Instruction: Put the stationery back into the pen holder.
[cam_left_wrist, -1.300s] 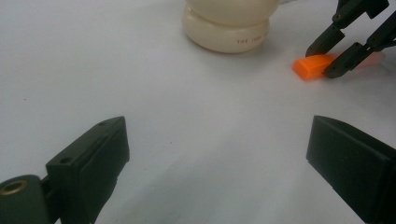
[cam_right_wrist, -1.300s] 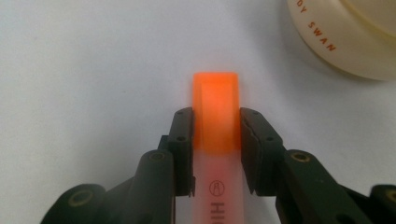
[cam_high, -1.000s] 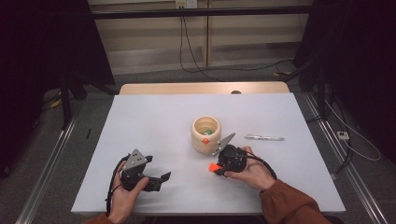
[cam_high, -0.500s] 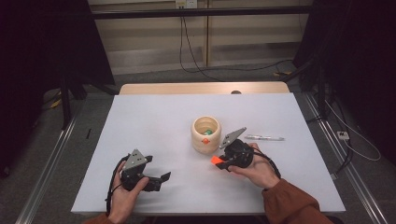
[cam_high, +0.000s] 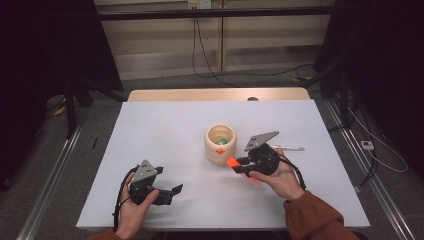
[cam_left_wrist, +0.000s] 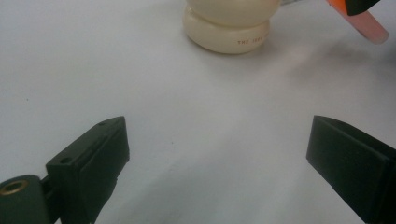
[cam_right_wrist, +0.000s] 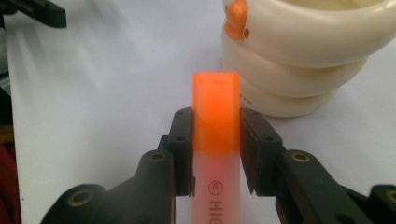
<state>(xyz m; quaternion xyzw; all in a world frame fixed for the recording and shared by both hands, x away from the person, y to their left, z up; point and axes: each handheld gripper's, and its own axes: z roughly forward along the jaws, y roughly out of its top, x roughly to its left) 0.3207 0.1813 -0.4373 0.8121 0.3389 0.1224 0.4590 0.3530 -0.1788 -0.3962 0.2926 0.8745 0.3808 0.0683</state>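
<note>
A: Near edge first. What's the left tool (cam_high: 170, 191) doing?
B: Lower left of the high view, low over the white tabletop (cam_high: 165, 130), jaws wide, nothing btwn them. In the left tool's view the two black jaws stand far apart at the bottom corners w/ bare tabletop between.

A: And the right tool (cam_high: 239, 165)?
B: Just right of centre, in the hand w/ the rust-coloured sleeve (cam_high: 315, 220). Jaws narrow, clamped on an orange highlighter (cam_right_wrist: 216, 116). Right tool's view: pads press both sides of the barrel, orange cap end sticks out past the jaws, pale barrel w/ print runs back toward the bottom edge.

A: Where's the highlighter rel. to the pot?
B: Cap end just beside the cream ribbed pot (cam_high: 220, 145), on its lower right in the high view, apart from it.

A: Anything farther back?
B: Small orange + green bits inside the pot. A silvery pen (cam_high: 287, 148) lies right of the pot, behind the right tool.
</note>
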